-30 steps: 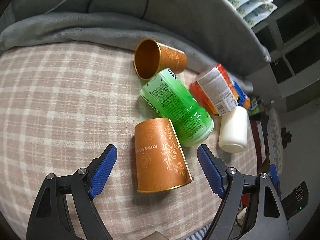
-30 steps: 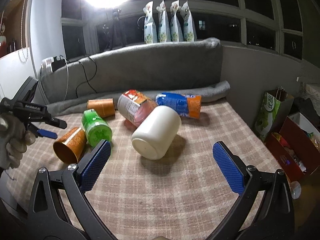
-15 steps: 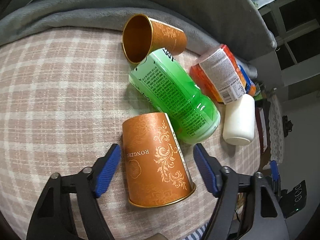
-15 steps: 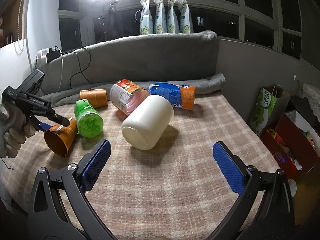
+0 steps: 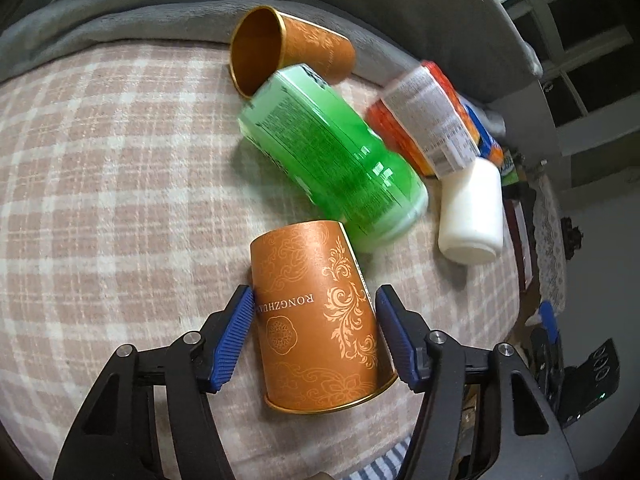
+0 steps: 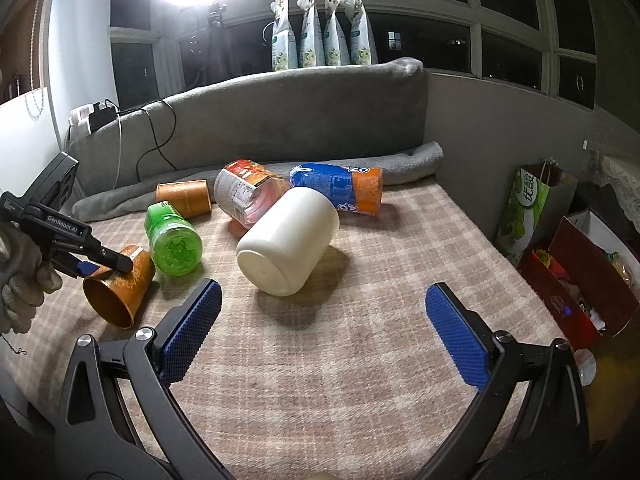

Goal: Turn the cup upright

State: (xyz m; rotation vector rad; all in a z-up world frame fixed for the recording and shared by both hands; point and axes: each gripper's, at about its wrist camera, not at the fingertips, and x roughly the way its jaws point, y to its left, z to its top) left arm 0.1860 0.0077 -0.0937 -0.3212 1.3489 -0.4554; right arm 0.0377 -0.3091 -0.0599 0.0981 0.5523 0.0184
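An orange paper cup (image 5: 316, 312) with gold scrollwork lies on its side on the checked cloth, mouth towards the camera. My left gripper (image 5: 314, 328) straddles it, blue pads close against both sides of the cup. The same cup (image 6: 120, 288) and the left gripper (image 6: 102, 264) show at the far left of the right wrist view. A second orange cup (image 5: 288, 52) lies on its side at the back. My right gripper (image 6: 320, 340) is open and empty over the cloth, in front of a white jar (image 6: 288, 246).
A green bottle (image 5: 332, 160) lies just behind the held cup. An orange-labelled jar (image 5: 428, 120), a blue-and-orange bottle (image 6: 340, 190) and the white jar (image 5: 472, 212) lie to the right. A grey padded wall (image 6: 280, 120) bounds the back. Bags and boxes (image 6: 580, 248) stand right of the table.
My left gripper has moved forward around the near orange cup and its jaws have narrowed onto the cup's sides. The right gripper has barely moved.
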